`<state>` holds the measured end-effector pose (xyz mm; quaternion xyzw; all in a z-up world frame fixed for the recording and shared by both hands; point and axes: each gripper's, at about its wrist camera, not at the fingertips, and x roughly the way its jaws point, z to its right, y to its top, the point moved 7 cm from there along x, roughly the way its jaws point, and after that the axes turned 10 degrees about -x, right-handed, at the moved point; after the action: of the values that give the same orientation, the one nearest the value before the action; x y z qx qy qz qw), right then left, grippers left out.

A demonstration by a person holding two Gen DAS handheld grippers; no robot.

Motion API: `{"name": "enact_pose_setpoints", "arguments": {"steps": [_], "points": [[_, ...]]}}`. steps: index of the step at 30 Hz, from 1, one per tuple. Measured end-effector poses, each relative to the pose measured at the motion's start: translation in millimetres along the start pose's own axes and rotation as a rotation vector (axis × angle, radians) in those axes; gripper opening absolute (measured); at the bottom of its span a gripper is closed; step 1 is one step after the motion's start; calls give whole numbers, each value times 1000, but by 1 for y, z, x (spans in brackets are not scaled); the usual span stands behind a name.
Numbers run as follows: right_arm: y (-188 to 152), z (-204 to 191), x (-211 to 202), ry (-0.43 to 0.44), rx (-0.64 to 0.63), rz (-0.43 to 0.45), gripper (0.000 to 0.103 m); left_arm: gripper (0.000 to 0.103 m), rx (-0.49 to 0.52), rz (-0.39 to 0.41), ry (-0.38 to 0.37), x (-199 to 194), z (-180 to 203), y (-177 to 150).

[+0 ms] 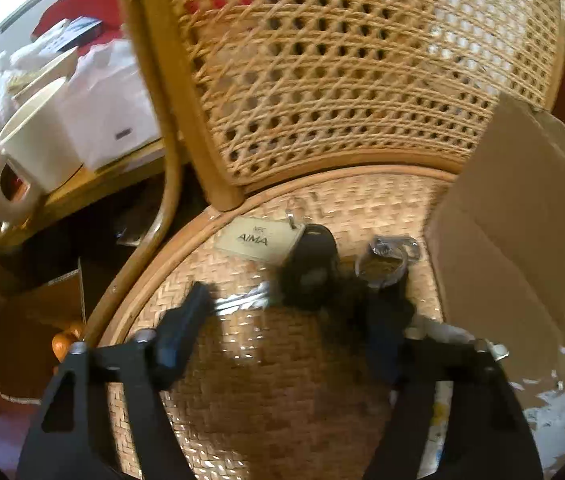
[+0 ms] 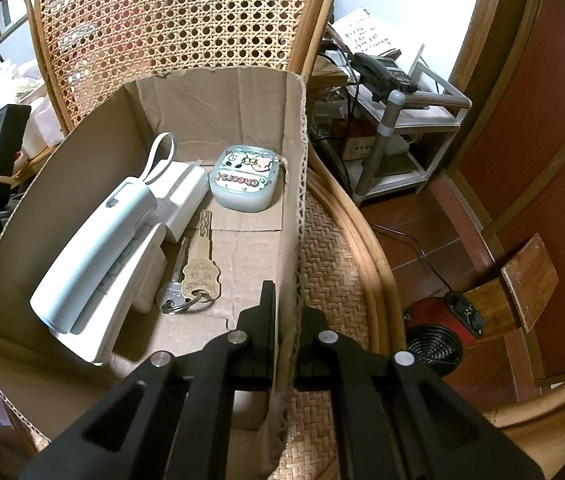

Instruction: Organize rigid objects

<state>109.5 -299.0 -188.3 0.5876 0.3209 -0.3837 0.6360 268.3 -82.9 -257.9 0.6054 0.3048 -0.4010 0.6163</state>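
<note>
The left claw (image 1: 282,300) is seen spread, half-wide, over a bunch of keys (image 1: 310,268) lying on the woven chair seat (image 1: 242,380); its pads are not yet pressed on anything, though the key bunch lies between and just beyond them; the right claw (image 2: 286,312) is pressed together on the near right wall of the cardboard box (image 2: 294,200), which is steadied on the seat.

A slip is judged the chief risk; the bunch is loose and jointed, so if only the thin metal blades (image 1: 242,300) are caught, the black fob (image 1: 314,256) and the pale tag marked AIMA (image 1: 258,238) could swing or drag free; a pad could also snag in the weave; the picture is blurred, so the exact contact cannot be told. A metal-capped clear piece (image 1: 386,260) lies just right of the fob and could be knocked aside.

The bunch is seen as a dark rounded fob with bright blades to its left and the flat tag at its far left. Inside the box a white handset (image 2: 94,248), brass keys on a ring (image 2: 198,272) and a grey cartoon case (image 2: 246,180) are already laid.
</note>
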Motion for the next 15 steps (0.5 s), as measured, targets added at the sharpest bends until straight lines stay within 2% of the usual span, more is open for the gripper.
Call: {"name": "enact_pose_setpoints", "arguments": {"steps": [1,3,6,9,10,15], "points": [[0,0,0,-1,1,0,7,34,13,2,-6,-2,4,0],[1,0,0,-3,3,0,7,19,31,-3,-7,-6,9,0],[1,0,1,-3,2,-1,7,18,66,-3,1,-7,16,-1],[1,0,1,-2,1,0,7,17,33,-22,-18,-12,19,-2],[1,0,0,-2,0,1,7,9,22,-26,-32,-12,16,-3],[0,-1,1,-1,-2,1,7,7,24,-9,-70,-23,11,-1]]}}
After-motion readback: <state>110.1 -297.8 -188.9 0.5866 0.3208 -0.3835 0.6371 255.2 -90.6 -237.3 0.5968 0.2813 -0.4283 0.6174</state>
